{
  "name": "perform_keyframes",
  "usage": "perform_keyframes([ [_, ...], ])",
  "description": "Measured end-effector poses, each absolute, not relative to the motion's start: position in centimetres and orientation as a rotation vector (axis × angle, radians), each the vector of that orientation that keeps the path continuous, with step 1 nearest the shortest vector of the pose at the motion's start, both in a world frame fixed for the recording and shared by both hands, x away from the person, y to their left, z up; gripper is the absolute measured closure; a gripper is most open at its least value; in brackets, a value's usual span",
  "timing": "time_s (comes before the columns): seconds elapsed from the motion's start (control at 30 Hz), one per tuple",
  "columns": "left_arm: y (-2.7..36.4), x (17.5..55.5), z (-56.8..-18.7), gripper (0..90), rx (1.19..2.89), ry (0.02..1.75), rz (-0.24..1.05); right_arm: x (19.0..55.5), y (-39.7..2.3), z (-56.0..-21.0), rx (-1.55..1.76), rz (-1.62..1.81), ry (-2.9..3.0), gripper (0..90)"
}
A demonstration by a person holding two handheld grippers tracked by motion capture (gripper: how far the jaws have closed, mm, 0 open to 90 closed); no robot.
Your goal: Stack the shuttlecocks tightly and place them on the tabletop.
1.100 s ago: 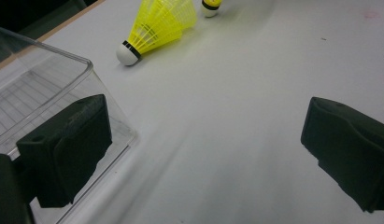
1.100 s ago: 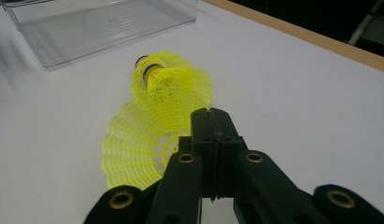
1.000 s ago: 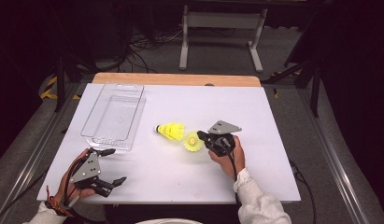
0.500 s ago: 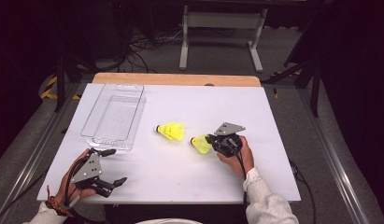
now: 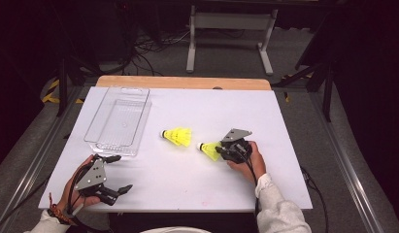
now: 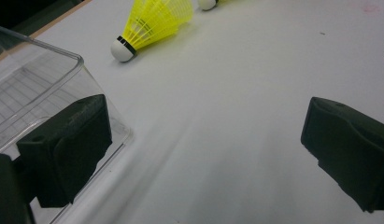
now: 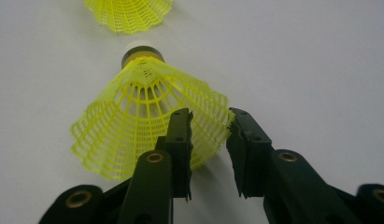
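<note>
Right claw has just been opening: its two black ribbed jaws stand narrowly apart, the rim of a yellow plastic mesh shuttlecock between them, the right pad clear of it. That shuttlecock lies on its side on the white surface, its lattice skirt flared, its white cork tip pointing away. Beyond it lies a second yellow shuttlecock. Left claw gapes wide, nothing between its jaws, beside a clear plastic tray.

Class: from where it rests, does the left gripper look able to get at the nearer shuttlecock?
Probably yes. The left gripper is open, and bare table lies between it and the shuttlecock; the tray sits off to one side.
</note>
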State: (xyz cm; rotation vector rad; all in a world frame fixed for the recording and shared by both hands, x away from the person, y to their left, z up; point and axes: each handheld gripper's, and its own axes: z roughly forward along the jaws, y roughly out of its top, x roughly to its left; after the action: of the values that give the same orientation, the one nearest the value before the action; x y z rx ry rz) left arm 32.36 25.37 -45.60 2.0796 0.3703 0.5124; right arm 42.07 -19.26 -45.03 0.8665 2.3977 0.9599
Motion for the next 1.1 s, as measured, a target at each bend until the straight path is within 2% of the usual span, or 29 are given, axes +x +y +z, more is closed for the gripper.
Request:
perform_keyframes([
  [0.57,25.4,32.3,-45.5,2.9,2.077,0.373,0.518,39.5,-21.0,-43.1,0.824,1.013,2.309,43.3],
  [0.8,25.4,32.3,-45.5,2.9,2.078,0.368,0.525,37.7,-21.0,-42.7,0.794,1.04,2.242,26.4],
  [0.87,25.4,32.3,-45.5,2.9,2.077,0.369,0.526,37.5,-20.9,-42.8,0.794,1.042,2.24,24.1],
  [0.9,25.4,32.3,-45.5,2.9,2.077,0.369,0.526,37.0,-20.6,-42.9,0.789,1.035,2.222,18.5],
  [1.03,25.4,32.3,-45.5,2.9,2.078,0.368,0.526,36.3,-20.1,-43.1,0.77,1.047,2.202,12.4],
  [1.1,25.4,32.2,-45.5,3.0,2.076,0.369,0.526,36.0,-19.7,-43.3,0.763,1.06,2.224,12.2],
])
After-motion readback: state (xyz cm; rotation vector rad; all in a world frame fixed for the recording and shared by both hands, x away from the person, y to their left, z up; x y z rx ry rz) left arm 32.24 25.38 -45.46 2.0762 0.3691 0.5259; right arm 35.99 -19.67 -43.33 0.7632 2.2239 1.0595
